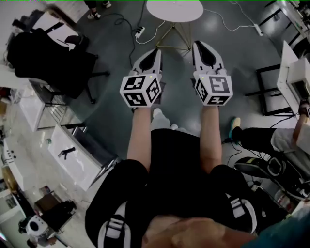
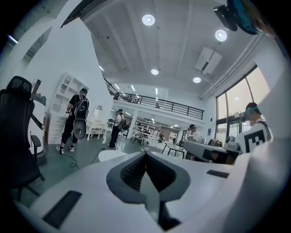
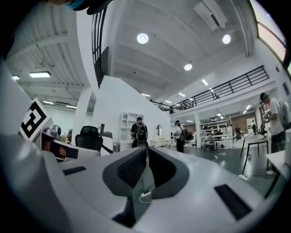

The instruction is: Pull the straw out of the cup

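Observation:
No cup and no straw appear in any view. In the head view my left gripper [image 1: 156,52] and right gripper [image 1: 198,46] are held side by side at arm's length over the grey floor, pointing forward. The left gripper [image 2: 145,154] has its jaw tips together with nothing between them. The right gripper [image 3: 148,149] is likewise shut and empty. In both gripper views only the room shows past the tips.
A round white table [image 1: 174,9] on thin legs stands just ahead, with a power strip [image 1: 139,33] and cables beside it. A black office chair [image 1: 48,58] and a white desk [image 1: 72,155] are at left. A seated person [image 1: 271,140] is at right. Other people [image 2: 75,120] stand farther off.

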`<state>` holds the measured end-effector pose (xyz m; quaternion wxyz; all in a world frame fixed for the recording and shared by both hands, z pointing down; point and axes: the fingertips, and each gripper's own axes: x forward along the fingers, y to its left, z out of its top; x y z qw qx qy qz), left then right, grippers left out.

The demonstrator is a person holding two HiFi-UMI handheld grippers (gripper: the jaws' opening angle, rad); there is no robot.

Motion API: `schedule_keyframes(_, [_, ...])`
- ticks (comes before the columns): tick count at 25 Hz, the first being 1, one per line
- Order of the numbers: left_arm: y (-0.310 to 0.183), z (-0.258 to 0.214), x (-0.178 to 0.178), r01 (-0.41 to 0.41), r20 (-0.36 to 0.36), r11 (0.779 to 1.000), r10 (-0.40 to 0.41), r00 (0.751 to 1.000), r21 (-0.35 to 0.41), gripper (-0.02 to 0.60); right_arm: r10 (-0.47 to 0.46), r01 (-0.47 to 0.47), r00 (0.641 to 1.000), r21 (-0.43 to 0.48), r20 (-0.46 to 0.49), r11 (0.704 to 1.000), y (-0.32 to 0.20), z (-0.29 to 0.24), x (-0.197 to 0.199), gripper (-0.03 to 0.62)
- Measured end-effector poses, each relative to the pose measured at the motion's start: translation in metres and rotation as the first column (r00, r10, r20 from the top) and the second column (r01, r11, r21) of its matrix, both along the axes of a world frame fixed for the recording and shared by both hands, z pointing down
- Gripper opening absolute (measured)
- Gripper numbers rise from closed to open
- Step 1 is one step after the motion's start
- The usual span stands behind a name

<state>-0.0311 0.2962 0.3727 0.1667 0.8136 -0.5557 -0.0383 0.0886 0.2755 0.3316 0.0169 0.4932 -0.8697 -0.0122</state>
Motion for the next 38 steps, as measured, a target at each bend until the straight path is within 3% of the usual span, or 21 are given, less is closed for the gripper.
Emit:
schedule_keyframes(6, [-0.035,-0.012,-0.018,-0.008,-0.031,1.0,0.009,0.999,0.024,0.011,0.102,-0.102,0.995,0.03,0.012,0.994,-0.035,-0.022,0.011,0.018])
schedule_keyframes(9, [-0.06,-0.028,-0.044,0.008,-0.063,1.0,-0.006,0.998,0.028,0.011,0.086,-0.086,0.996,0.04,0.002,0.996,-0.047,-0.037,-0.006,0.018])
schedule_keyframes(16, [-0.087,-0.036,-0.072,-0.039,-0.052,0.998,0.042,0.998,0.058,0.011,0.093,-0.093,0.996,0.042,0.009,0.995,-0.078,-0.037,-0.041,0.018])
schedule_keyframes(20, [-0.093,-0.027,-0.099,-0.036,-0.016,0.999,0.036,0.999,0.035,0.011,0.061,-0.061,0.998,0.017,0.0,0.998,-0.093,-0.028,-0.069,0.018])
schedule_keyframes(23, [-0.098,-0.025,-0.12,-0.014,-0.049,0.999,0.015,0.999,0.031,0.011,0.025,-0.024,0.999,0.027,-0.033,0.999,-0.099,-0.029,-0.094,0.018])
schedule_keyframes(26, [-0.101,-0.024,-0.126,0.016,-0.069,0.999,-0.014,0.997,0.028,0.011,0.003,-0.002,0.999,0.03,-0.034,1.0,-0.105,-0.031,-0.097,0.018])
schedule_keyframes(30, [-0.097,-0.013,-0.131,0.025,-0.024,1.0,-0.025,0.999,0.004,0.011,0.016,-0.016,1.0,0.031,0.003,0.999,-0.123,-0.024,-0.098,0.018])
schedule_keyframes(35, [-0.098,-0.009,-0.163,0.106,-0.006,0.994,-0.106,0.994,-0.007,0.011,-0.132,0.132,0.991,0.021,0.008,0.991,-0.131,-0.014,-0.16,0.018])
schedule_keyframes(38, [-0.1,-0.007,-0.17,0.127,0.009,0.992,-0.127,0.992,-0.017,0.011,-0.178,0.178,0.984,0.012,0.01,0.984,-0.133,-0.006,-0.176,0.018])
